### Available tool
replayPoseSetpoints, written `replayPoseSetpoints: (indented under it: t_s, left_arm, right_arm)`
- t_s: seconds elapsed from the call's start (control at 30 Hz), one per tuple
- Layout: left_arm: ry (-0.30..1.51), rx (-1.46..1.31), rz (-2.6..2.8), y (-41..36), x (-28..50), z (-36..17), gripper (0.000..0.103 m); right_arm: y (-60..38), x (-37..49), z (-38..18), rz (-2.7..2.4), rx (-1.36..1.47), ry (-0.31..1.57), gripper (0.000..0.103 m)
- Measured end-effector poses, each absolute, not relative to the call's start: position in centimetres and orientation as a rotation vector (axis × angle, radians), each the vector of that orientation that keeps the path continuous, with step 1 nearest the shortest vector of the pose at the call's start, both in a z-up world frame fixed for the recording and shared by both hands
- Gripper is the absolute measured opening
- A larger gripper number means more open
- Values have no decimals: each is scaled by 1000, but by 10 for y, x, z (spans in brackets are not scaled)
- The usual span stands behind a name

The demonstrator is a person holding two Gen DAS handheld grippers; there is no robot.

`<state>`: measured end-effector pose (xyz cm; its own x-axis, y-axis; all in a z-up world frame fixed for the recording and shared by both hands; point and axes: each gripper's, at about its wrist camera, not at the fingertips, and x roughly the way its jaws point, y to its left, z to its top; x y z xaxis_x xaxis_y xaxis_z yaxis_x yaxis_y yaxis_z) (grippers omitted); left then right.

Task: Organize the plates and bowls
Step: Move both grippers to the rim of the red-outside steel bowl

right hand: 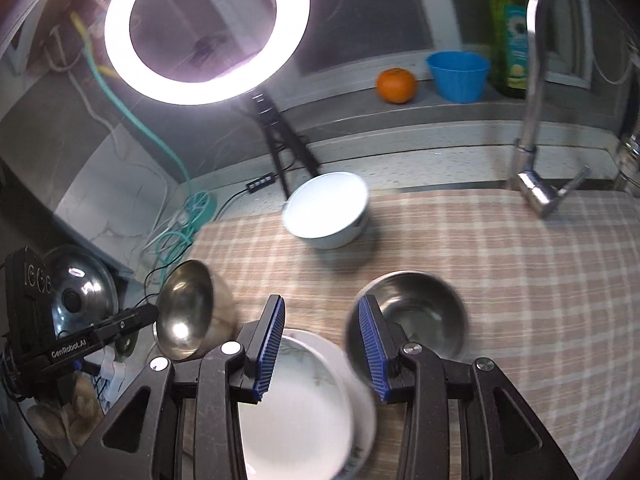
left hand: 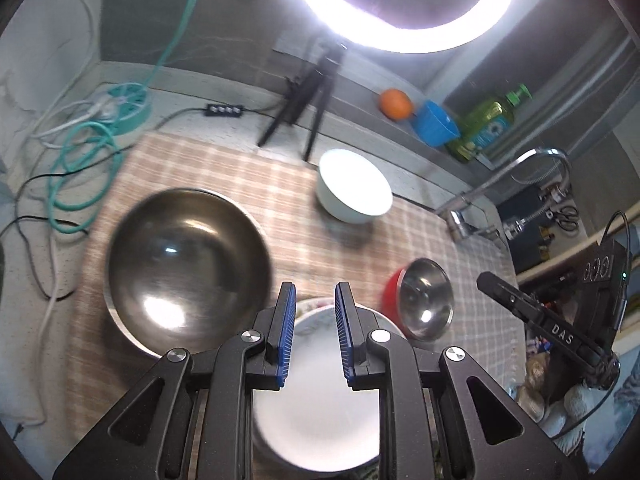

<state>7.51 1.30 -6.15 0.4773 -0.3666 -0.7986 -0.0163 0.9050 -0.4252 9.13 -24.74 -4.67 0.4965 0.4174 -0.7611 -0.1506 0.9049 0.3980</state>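
Note:
On the checked cloth [left hand: 248, 184] stand a large steel bowl [left hand: 188, 268], a white bowl [left hand: 354, 186] farther back, and a small steel bowl [left hand: 426, 298] resting on something red [left hand: 392, 292]. A white plate stack [left hand: 316, 396] lies under my left gripper [left hand: 315, 300], which is open and empty above it. In the right wrist view my right gripper [right hand: 322, 316] is open and empty above the white plates [right hand: 296, 408], with the small steel bowl [right hand: 416, 320] just beyond its right finger, the large steel bowl [right hand: 188, 308] to the left and the white bowl [right hand: 326, 210] behind.
A ring light on a tripod [left hand: 304, 108] stands at the back. A faucet [right hand: 536, 120] rises at the right. An orange [right hand: 396, 85], a blue cup [right hand: 458, 76] and a green bottle [right hand: 508, 28] sit on the ledge. Cables and a teal power strip [left hand: 128, 108] lie at left.

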Motion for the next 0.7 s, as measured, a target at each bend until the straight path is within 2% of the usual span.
replayPoseSetpoints:
  t_s: [0.33, 0.7]
  left_arm:
    - [1190, -386, -352, -62, 102, -93, 18]
    - [1278, -304, -344, -111, 127, -124, 18]
  right_arm:
    - [-320, 103, -85, 247, 403, 1074, 35]
    - [-344, 116, -134, 269, 527, 1178, 35]
